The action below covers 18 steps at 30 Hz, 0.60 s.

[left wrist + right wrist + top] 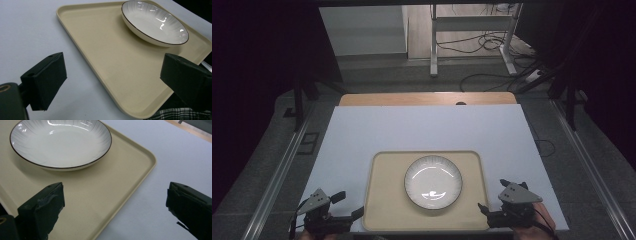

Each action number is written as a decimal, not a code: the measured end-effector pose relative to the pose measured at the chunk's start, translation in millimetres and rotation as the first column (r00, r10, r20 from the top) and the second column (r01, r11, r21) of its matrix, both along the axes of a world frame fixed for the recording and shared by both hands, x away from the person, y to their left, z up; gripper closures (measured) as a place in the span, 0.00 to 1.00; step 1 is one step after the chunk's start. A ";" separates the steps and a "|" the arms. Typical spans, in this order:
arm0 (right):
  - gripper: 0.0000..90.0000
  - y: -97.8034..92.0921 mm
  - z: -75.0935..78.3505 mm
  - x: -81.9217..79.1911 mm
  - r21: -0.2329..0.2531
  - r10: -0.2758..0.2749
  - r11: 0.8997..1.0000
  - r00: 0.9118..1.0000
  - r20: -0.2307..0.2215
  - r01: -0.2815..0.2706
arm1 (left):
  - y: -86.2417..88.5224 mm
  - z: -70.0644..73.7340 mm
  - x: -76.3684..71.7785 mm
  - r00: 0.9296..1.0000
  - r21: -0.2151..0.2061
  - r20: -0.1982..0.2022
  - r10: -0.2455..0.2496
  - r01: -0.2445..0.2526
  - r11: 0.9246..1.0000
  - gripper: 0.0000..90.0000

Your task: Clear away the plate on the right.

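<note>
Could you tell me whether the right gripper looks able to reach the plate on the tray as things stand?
Probably yes: the right gripper, jaws open, sits beside the tray, with nothing between it and the plate.

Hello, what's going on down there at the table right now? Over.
Left gripper and right gripper open, holding nothing, flanking the tray. White bowl sits empty on it. Nothing in the way.

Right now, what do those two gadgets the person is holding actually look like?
The left gripper and the right gripper are black hand-held tools, each topped with a grey three-cornered plate. Each ends in two chunky black block-shaped jaws. A plaid checked fabric shows at the lower edge of the left gripper view.
</note>
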State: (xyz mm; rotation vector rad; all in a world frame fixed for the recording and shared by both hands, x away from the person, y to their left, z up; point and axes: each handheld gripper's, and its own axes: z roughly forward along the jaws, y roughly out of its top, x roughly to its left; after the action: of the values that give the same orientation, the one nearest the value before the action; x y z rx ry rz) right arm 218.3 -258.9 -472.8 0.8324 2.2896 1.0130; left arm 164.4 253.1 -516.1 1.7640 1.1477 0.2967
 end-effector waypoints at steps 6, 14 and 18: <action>0.00 -14.9 -1.0 -4.0 0.056 -0.025 0.998 1.000 -0.010 0.026 | 0.0 0.2 -0.3 1.000 0.000 0.002 0.001 -0.001 1.000 0.07; 0.00 -30.5 -5.1 -8.9 0.078 -0.057 0.995 0.998 -0.017 0.058 | 0.0 0.3 -0.9 1.000 0.001 0.007 -0.001 0.001 1.000 0.07; 0.00 -35.5 -10.4 -11.2 0.075 -0.069 0.995 0.997 -0.039 0.072 | 0.0 0.5 -0.8 1.000 0.000 0.009 -0.002 0.002 1.000 0.07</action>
State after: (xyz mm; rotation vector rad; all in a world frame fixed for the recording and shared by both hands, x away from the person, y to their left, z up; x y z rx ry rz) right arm 207.1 -294.5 -483.2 0.9633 2.2470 1.0677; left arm 163.6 253.1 -515.6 1.7615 1.1392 0.3033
